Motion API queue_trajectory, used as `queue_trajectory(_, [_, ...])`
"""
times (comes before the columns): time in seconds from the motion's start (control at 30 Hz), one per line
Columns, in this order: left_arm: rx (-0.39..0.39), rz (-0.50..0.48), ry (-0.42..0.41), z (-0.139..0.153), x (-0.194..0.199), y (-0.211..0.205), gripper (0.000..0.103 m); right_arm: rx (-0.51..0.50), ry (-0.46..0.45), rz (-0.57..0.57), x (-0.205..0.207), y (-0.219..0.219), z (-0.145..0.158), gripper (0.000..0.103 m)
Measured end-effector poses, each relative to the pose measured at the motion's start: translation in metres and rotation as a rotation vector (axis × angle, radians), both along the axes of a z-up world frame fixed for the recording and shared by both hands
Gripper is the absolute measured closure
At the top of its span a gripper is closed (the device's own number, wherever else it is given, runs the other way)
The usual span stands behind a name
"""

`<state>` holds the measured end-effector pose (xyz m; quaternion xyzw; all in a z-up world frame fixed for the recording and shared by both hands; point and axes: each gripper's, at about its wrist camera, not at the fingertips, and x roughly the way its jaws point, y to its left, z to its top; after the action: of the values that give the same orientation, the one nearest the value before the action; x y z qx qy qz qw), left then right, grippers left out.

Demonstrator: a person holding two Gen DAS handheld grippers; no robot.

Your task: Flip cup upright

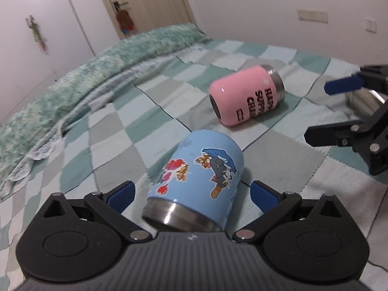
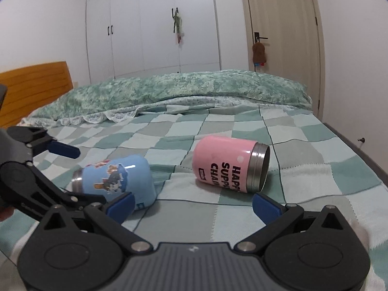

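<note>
Below your left claw (image 1: 191, 195), a blue cup (image 1: 196, 179) with cartoon stickers lies on its side on the bed's checked quilt (image 1: 150, 101), its steel rim turned toward your left wrist camera. Your left claw is spread wide, a blue pad on either side of the cup and neither one touching it. Farther along the quilt a pink cup (image 1: 245, 94) with black lettering also lies on its side, well apart from the blue one; from the right wrist camera its open steel mouth faces to the right. Your right claw (image 2: 192, 203) is likewise spread, holding nothing, low over the quilt with the pink cup (image 2: 228, 166) just ahead, between the lines of its fingers. From that same camera the blue cup (image 2: 116, 174) sits at left, with your left claw (image 2: 80, 177) around it. At the far side of the bed a green patterned blanket (image 2: 184, 89) is bunched in a long ridge, with white wardrobe doors (image 2: 150, 24) and a beige door (image 2: 278, 19) behind it.
</note>
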<state>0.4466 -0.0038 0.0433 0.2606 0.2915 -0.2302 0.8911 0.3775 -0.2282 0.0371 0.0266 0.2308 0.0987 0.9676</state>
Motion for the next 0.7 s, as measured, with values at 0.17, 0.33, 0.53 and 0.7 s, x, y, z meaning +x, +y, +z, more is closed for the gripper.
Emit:
queue_trajectory(0.17, [0.035, -0.023, 0.065, -0.016, 0.024, -0.009, 0.0, 0.006, 0.038, 0.026, 0.016, -0.004, -0.006, 0.0])
queue_trajectory(0.33, [0.041, -0.01, 0.1, -0.022, 0.036, -0.012, 0.008, -0.01, 0.041, 0.051, 0.016, 0.001, -0.007, 0.0])
queue_trajectory(0.53, [0.109, -0.03, 0.073, -0.022, 0.029, -0.021, 0.009, -0.013, 0.034, 0.058, 0.014, 0.003, -0.006, 0.0])
queue_trajectory(0.7, [0.127, -0.039, 0.06, -0.023, 0.023, -0.022, 0.01, -0.009, 0.03, 0.061, 0.012, 0.002, -0.005, 0.0])
